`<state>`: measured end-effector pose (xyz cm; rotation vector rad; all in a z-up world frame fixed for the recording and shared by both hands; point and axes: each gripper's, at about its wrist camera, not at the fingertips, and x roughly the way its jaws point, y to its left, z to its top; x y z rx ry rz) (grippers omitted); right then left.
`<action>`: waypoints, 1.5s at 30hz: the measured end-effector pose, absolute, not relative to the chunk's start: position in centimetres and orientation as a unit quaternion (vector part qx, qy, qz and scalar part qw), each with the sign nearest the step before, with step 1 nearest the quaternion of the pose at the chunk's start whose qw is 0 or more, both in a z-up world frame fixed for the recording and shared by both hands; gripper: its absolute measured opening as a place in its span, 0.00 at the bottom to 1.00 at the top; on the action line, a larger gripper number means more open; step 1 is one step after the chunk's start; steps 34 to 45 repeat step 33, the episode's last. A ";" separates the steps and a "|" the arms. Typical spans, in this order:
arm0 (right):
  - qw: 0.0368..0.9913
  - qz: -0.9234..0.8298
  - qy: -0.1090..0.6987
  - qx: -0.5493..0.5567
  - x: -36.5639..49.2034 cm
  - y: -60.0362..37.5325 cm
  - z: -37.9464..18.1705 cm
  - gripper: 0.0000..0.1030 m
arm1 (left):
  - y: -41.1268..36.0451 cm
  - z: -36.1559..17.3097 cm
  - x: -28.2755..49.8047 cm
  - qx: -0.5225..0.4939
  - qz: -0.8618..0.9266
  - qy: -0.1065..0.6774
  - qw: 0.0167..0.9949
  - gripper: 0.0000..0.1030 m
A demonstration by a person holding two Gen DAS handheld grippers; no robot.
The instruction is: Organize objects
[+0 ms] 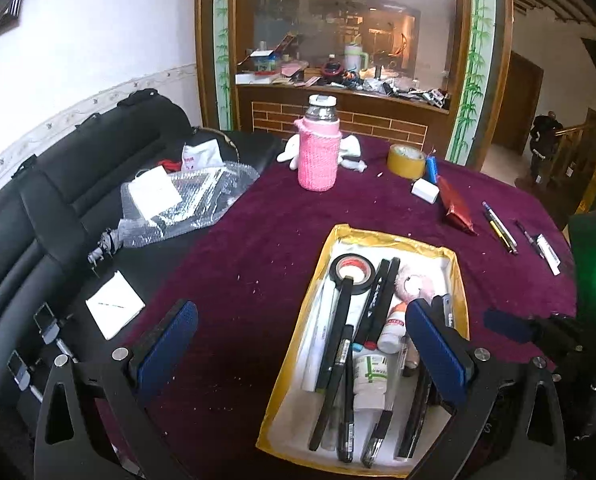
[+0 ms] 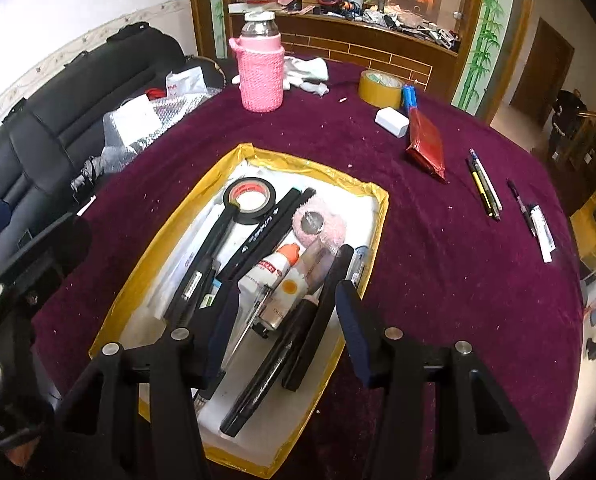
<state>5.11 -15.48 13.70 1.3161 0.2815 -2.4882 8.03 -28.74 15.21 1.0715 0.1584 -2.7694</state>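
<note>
left wrist view: left gripper [image 1: 302,332] spread wide and empty above a yellow-rimmed tray [image 1: 394,236] of pens, lower centre; pink-sleeved bottle [image 1: 318,152] upper centre. right wrist view: right gripper [image 2: 284,316] half open, gripping nothing, over the same tray; loose pens [image 2: 484,188] at right.

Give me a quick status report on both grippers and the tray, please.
Left gripper open, empty. Right gripper open, empty, over yellow-rimmed white tray, which is crowded with pens and black tape roll. Loose pens on maroon cloth, nothing blocking them.
</note>
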 end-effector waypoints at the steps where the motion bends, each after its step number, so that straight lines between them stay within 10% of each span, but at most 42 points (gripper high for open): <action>1: 0.154 -0.868 0.100 0.461 5.2 -15.5 13.6 0.48 | -29.0 15.0 8.1 0.363 -0.926 0.061 0.082 0.99; 45: 0.126 -0.869 0.120 0.464 7.0 -15.1 13.6 0.48 | -29.7 12.6 7.9 0.407 -0.904 0.064 0.116 0.99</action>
